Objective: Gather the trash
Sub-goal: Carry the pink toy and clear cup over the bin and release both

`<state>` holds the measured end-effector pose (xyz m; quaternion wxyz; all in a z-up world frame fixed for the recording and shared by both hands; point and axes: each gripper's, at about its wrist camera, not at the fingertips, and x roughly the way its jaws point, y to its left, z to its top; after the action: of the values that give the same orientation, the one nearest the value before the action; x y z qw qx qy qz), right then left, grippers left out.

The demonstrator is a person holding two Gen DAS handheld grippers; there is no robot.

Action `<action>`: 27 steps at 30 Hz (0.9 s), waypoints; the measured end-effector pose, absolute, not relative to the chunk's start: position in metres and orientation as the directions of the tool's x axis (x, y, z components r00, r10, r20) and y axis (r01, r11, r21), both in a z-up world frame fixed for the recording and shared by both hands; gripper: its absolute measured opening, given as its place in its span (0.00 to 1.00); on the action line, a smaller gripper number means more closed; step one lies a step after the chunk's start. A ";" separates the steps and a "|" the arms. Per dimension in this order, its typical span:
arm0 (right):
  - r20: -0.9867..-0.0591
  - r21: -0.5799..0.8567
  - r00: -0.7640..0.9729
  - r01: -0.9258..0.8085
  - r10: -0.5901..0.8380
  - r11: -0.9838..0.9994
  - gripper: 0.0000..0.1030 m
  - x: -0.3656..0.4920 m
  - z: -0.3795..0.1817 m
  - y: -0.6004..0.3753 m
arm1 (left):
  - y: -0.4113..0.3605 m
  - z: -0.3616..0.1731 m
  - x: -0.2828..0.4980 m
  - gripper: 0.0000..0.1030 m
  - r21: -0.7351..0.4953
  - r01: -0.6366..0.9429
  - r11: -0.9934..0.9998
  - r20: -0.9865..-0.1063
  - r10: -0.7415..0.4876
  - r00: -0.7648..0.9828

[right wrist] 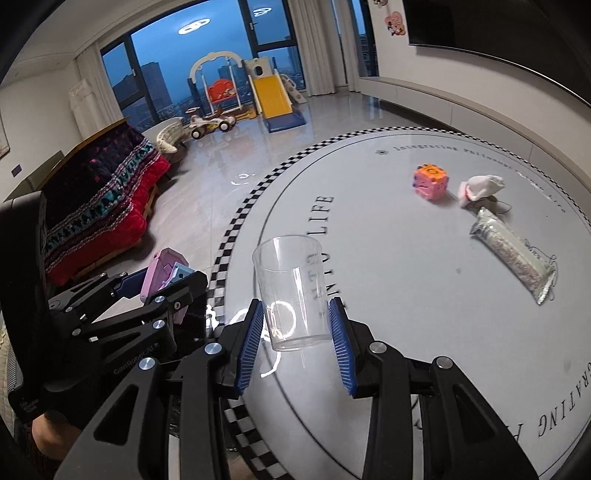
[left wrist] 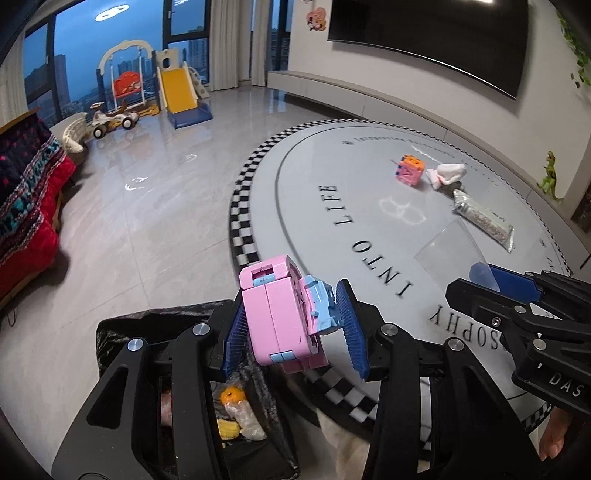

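Observation:
My left gripper [left wrist: 291, 328] is shut on a pink and blue block toy [left wrist: 284, 314] and holds it above a black trash bag [left wrist: 258, 406] on the floor; the bag holds orange and yellow scraps. My right gripper [right wrist: 297, 339] is shut on a clear plastic cup [right wrist: 291, 291], upright above the round rug's edge. The cup [left wrist: 450, 251] and right gripper also show in the left wrist view. On the rug lie an orange-pink cube toy [right wrist: 430, 182], a crumpled white tissue [right wrist: 480, 186] and a silver snack wrapper [right wrist: 513, 254].
A round grey rug [right wrist: 424, 332] with a checkered border covers the floor. A sofa with a red patterned blanket [right wrist: 103, 206] stands at left. A toy slide and swing [right wrist: 255, 92] stand by the window. A TV [left wrist: 436, 33] hangs over a low cabinet.

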<state>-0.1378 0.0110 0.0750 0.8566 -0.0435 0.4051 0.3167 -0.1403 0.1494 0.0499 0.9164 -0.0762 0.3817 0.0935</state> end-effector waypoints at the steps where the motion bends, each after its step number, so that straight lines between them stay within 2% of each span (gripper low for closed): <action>1: -0.723 0.188 0.454 -0.595 0.520 0.781 0.38 -0.144 0.073 0.019 | 0.158 0.048 -0.147 0.44 -0.071 -0.249 0.966 -0.717 0.124 0.686; 14: -0.771 0.187 0.244 -0.796 0.588 0.576 0.38 -0.224 0.044 0.119 | 0.244 0.018 -0.214 0.45 -0.071 -0.515 0.854 -0.757 0.291 0.586; 15: -0.781 0.192 0.224 -0.803 0.584 0.564 0.46 -0.226 0.041 0.125 | 0.250 0.018 -0.217 0.49 -0.069 -0.540 0.839 -0.759 0.308 0.574; 16: -0.793 0.186 0.212 -0.808 0.571 0.558 0.53 -0.228 0.038 0.131 | 0.257 0.018 -0.221 0.60 -0.064 -0.570 0.819 -0.761 0.329 0.559; 17: -0.800 0.174 0.214 -0.811 0.561 0.558 0.59 -0.230 0.035 0.136 | 0.263 0.020 -0.224 0.87 -0.067 -0.597 0.799 -0.758 0.348 0.551; 18: -0.799 0.165 0.222 -0.812 0.559 0.559 0.59 -0.232 0.034 0.138 | 0.268 0.023 -0.230 0.94 -0.071 -0.624 0.778 -0.747 0.373 0.551; 22: -0.802 0.178 0.206 -0.813 0.560 0.554 0.59 -0.231 0.031 0.138 | 0.280 0.029 -0.236 0.94 -0.072 -0.664 0.745 -0.734 0.411 0.541; 27: -0.799 0.188 0.210 -0.803 0.563 0.566 0.59 -0.225 0.032 0.134 | 0.282 0.024 -0.235 0.94 -0.077 -0.657 0.750 -0.740 0.398 0.542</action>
<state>-0.2251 0.1336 0.0320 0.7661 -0.1351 0.4429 0.4458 -0.2351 0.2818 0.0241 0.8601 -0.1761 0.3677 0.3065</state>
